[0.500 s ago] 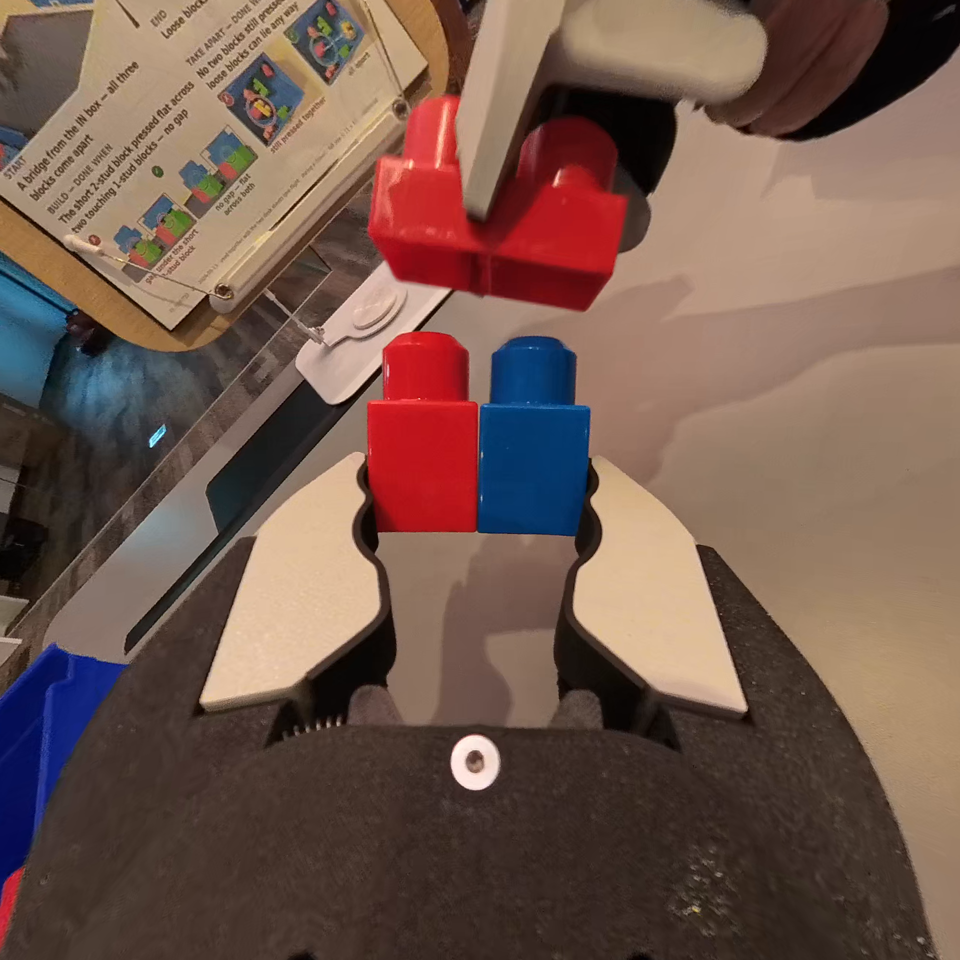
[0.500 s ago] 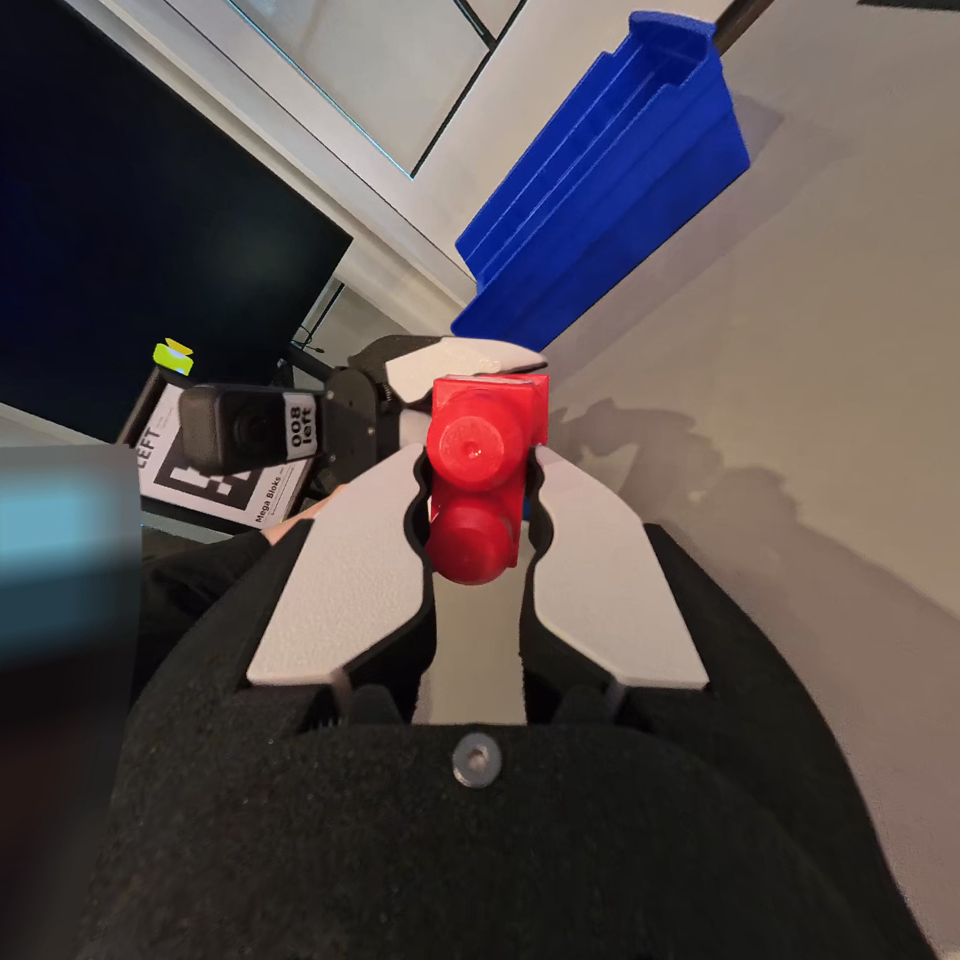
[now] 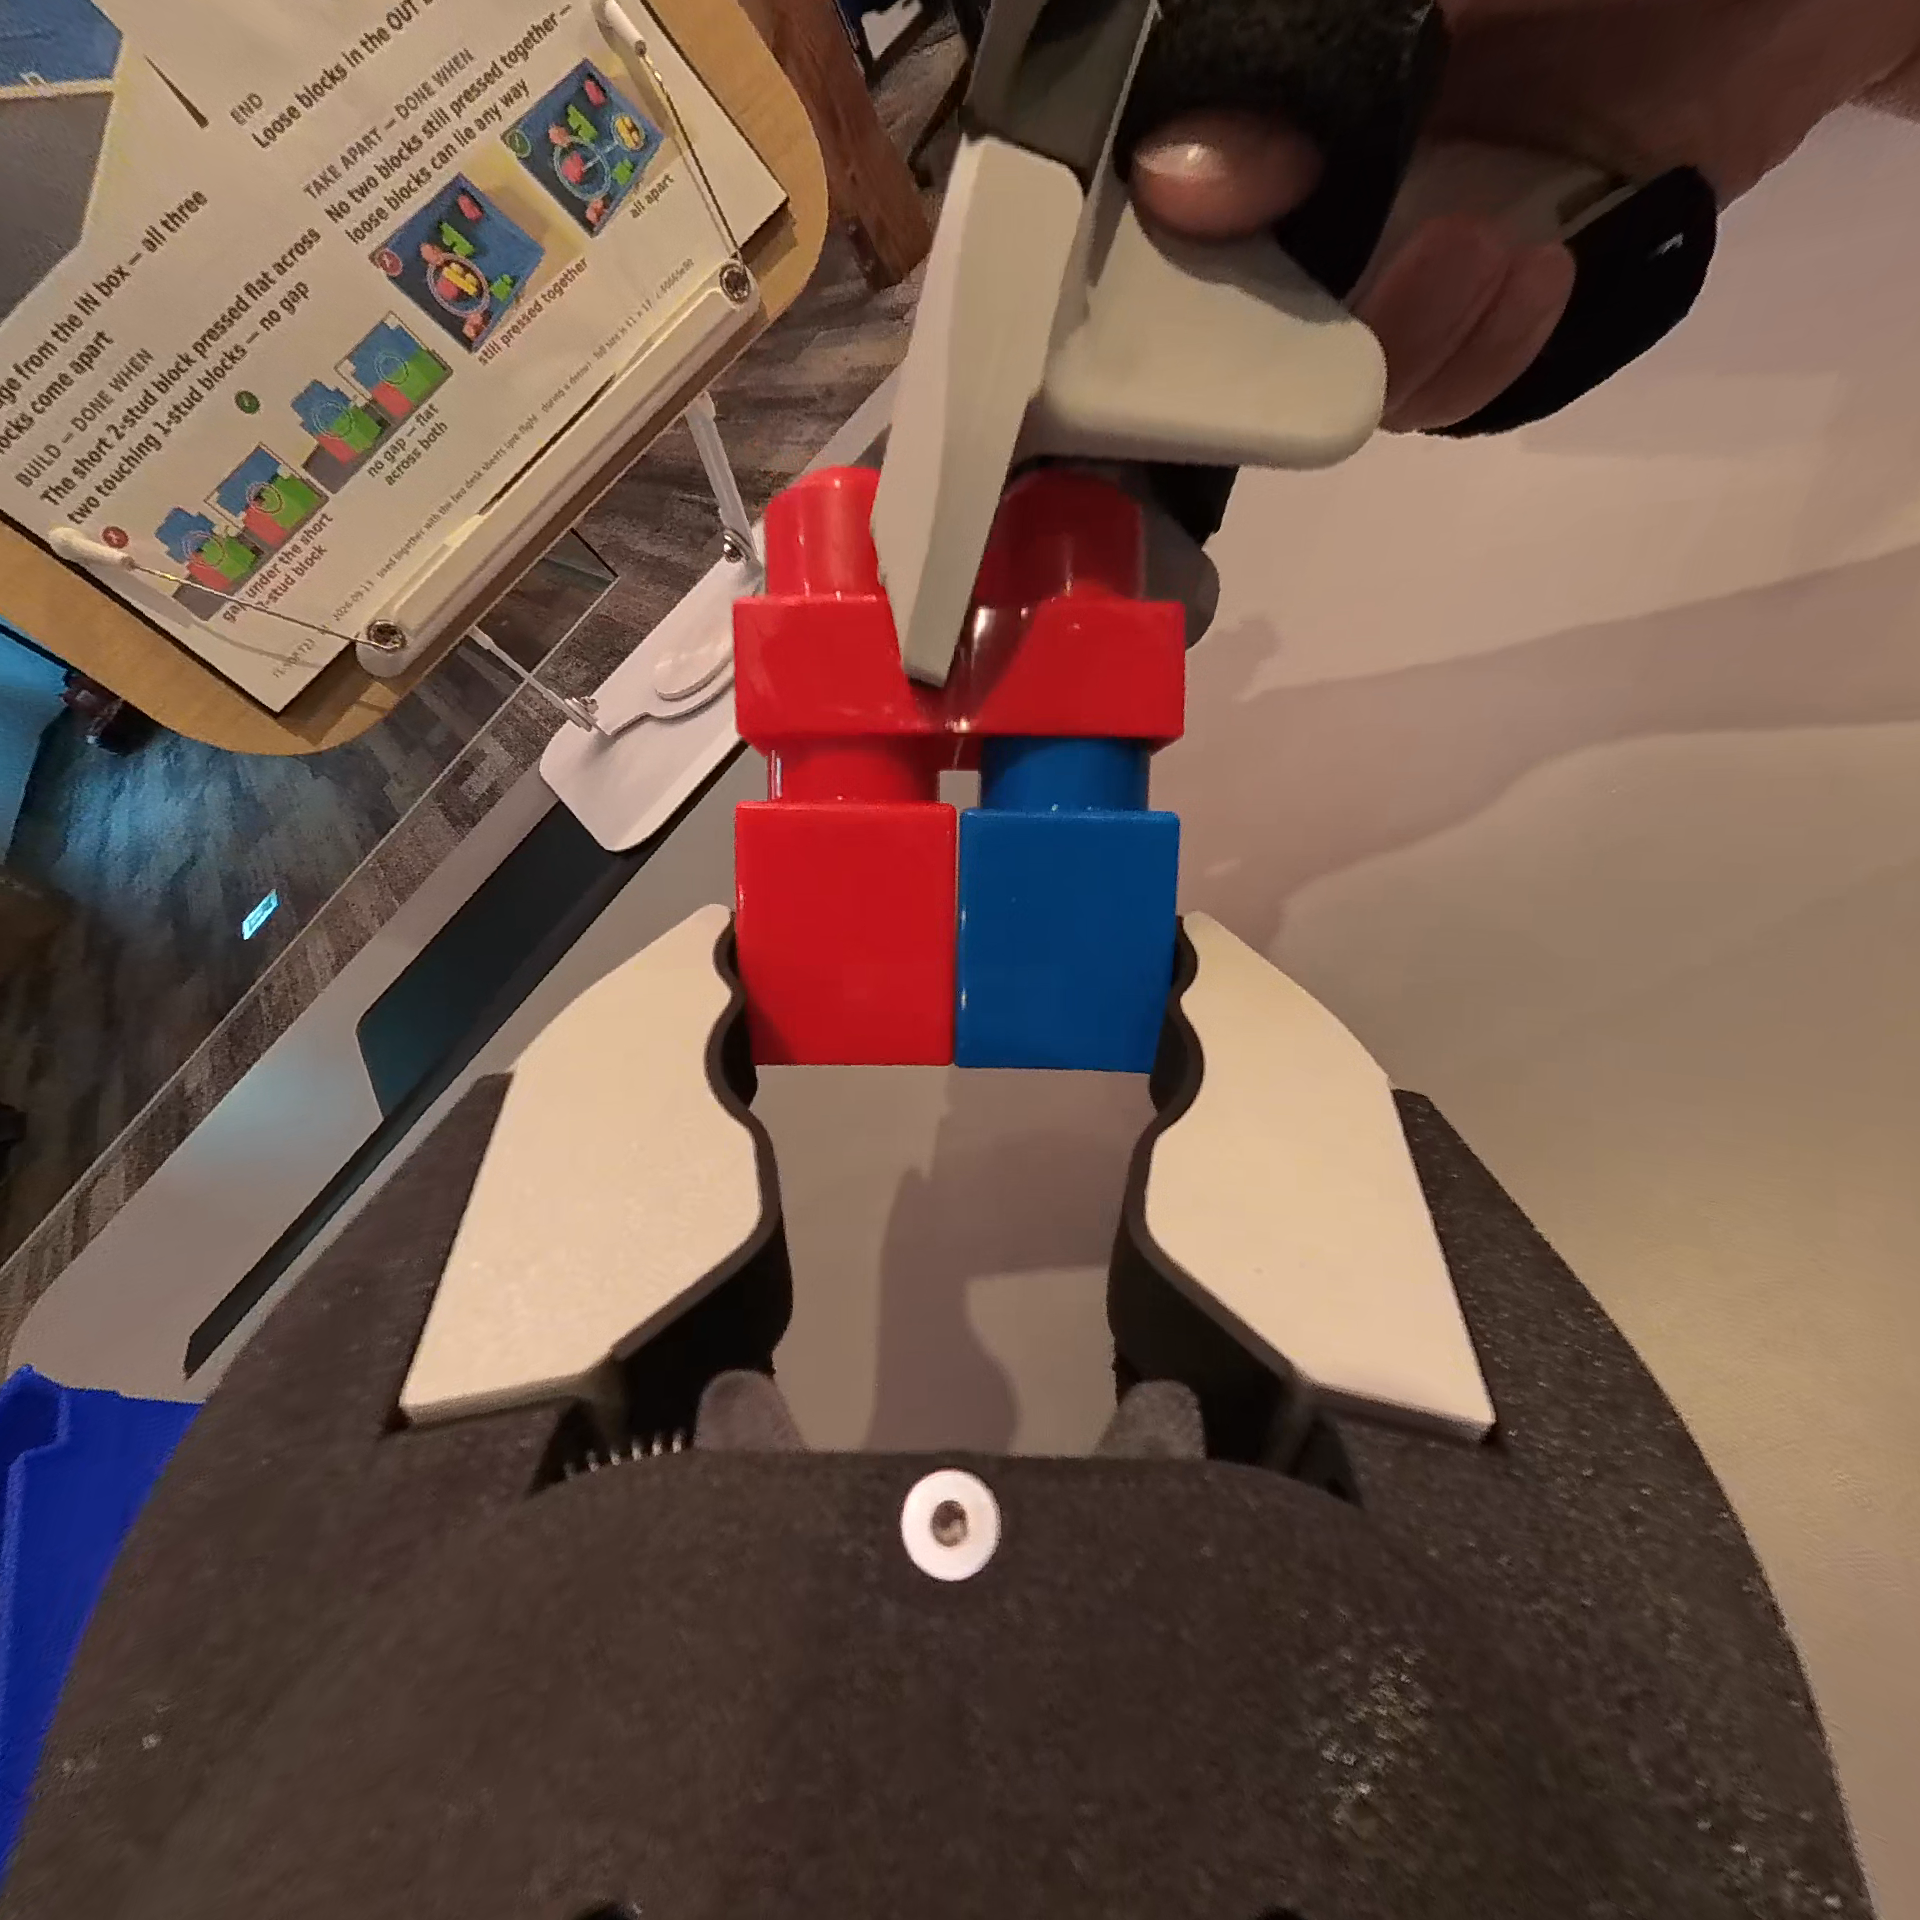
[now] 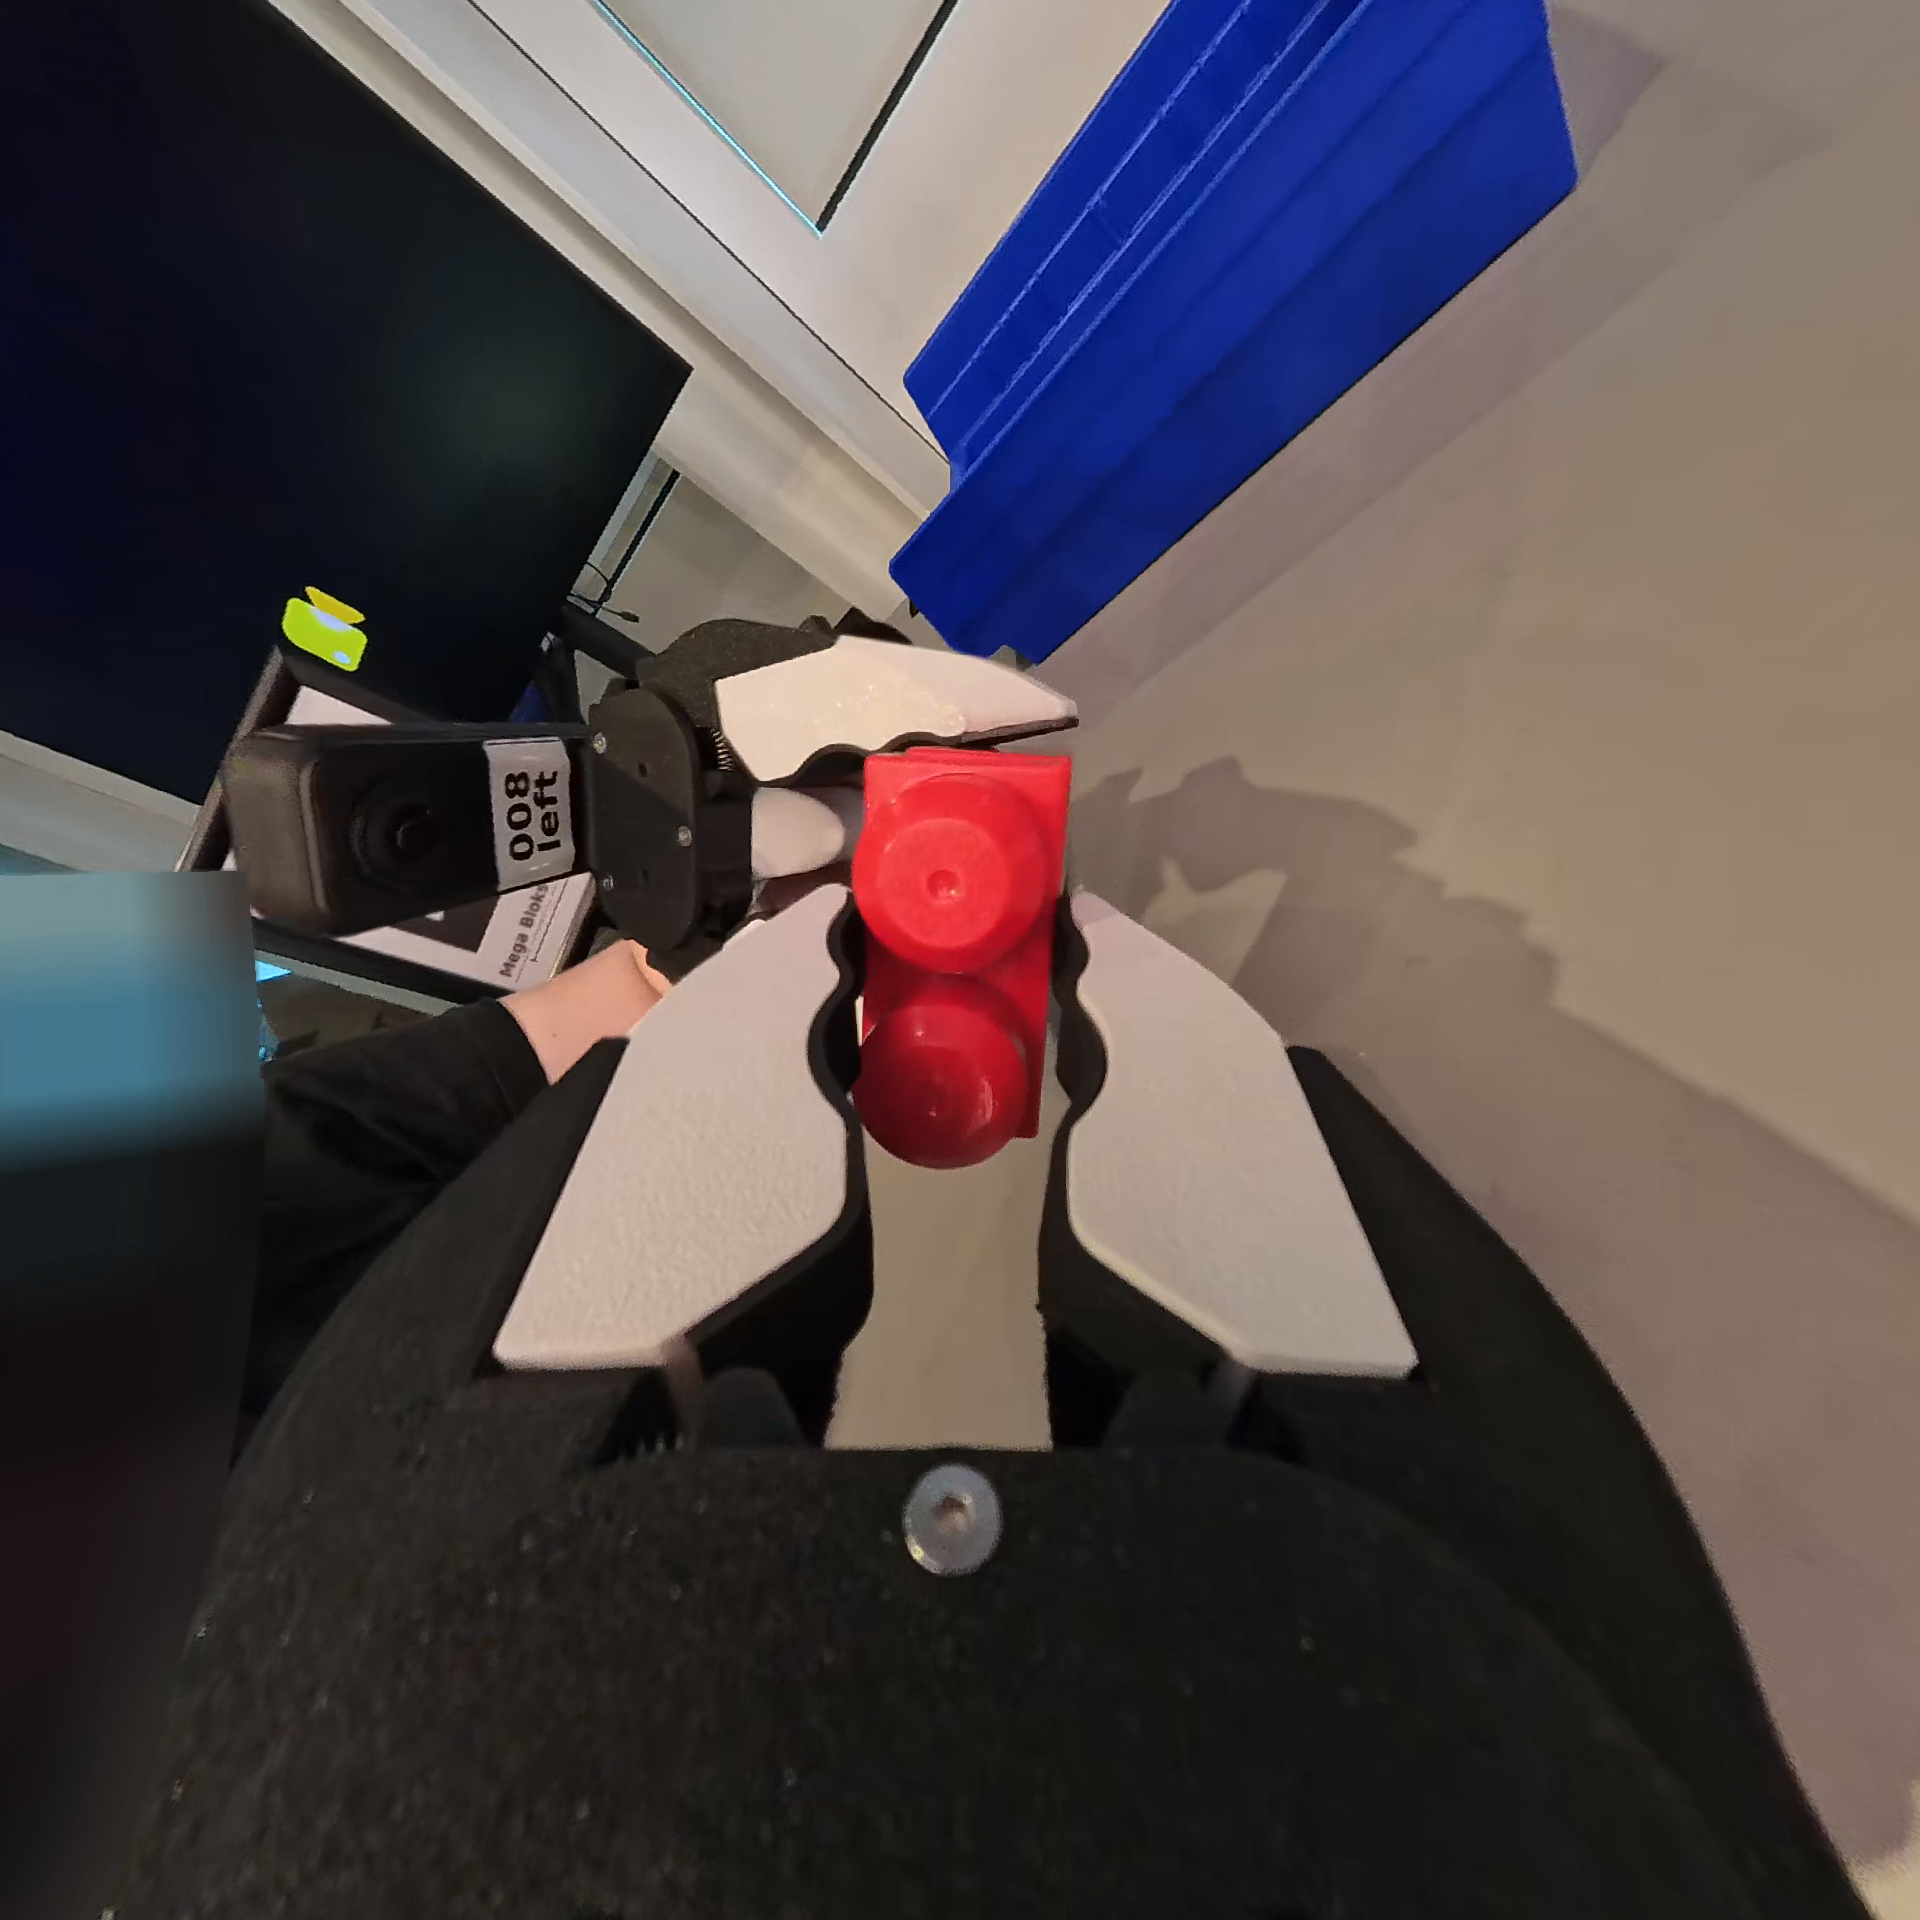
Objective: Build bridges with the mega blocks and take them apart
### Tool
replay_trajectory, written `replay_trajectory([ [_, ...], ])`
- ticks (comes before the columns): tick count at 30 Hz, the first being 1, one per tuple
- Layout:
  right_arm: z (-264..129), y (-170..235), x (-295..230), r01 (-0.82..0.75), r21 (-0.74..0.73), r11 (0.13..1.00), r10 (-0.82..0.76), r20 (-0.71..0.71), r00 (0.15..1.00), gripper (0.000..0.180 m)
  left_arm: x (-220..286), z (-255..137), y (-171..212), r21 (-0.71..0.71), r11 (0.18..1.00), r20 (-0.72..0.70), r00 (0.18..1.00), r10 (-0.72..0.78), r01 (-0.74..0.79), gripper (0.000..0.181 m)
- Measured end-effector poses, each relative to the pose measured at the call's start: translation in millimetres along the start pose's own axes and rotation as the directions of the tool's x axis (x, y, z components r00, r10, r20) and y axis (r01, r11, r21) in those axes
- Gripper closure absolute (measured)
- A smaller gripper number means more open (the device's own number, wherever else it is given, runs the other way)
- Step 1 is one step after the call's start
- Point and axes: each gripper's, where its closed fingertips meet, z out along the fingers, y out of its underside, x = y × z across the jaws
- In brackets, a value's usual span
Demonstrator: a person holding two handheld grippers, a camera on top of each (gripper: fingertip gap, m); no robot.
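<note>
A red one-stud block (image 3: 844, 930) and a blue one-stud block (image 3: 1065, 935) stand side by side, touching, on the grey table. My left gripper (image 3: 954, 971) is shut on the pair, one finger on each outer side. A red two-stud block (image 3: 961, 675) sits on top of their studs, with a strip of both studs still showing under it. My right gripper (image 4: 956, 935) is shut on that two-stud block (image 4: 961, 914) from above; one of its fingers (image 3: 966, 457) shows in the left wrist view. The left gripper also shows in the right wrist view (image 4: 894, 707).
An instruction sheet on a wooden clipboard stand (image 3: 343, 312) is at the back left. A blue bin (image 4: 1236, 322) stands on the table beyond the blocks; its corner shows at the left wrist view's lower left (image 3: 62, 1475). A dark monitor (image 4: 260, 364) stands behind.
My right gripper has come down with the red two-stud block, from hovering tilted above the pair to sitting level on their studs. The left gripper has kept its hold.
</note>
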Motion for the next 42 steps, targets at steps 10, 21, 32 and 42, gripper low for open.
replay_trajectory([
  [10, 2.6, -1.2, -7.3, 0.048, 0.005, 0.999, -0.048, 0.026, 0.999, 0.146, -1.9, -2.5, -2.8, 0.005, 1.0, 0.028, 0.999, 0.018, -0.018, 0.106],
  [21, 1.7, 3.1, -5.9, 0.06, -0.025, 0.998, -0.06, 0.02, 0.998, 0.146, 2.2, -1.1, -3.3, 0.016, 1.0, 0.038, 0.999, 0.008, -0.008, 0.106],
  [32, 0.7, 4.9, 2.0, 0.071, -0.033, 0.997, -0.071, -0.017, 0.997, 0.145, 2.8, 1.5, -6.7, 0.0, 0.999, 0.052, 0.998, 0.035, -0.035, 0.106],
  [42, 5.7, 9.2, 2.6, 0.116, -0.05, 0.992, -0.116, 0.005, 0.993, 0.145, 3.7, 2.2, -0.8, -0.016, 0.996, 0.086, 0.992, 0.089, -0.088, 0.107],
])
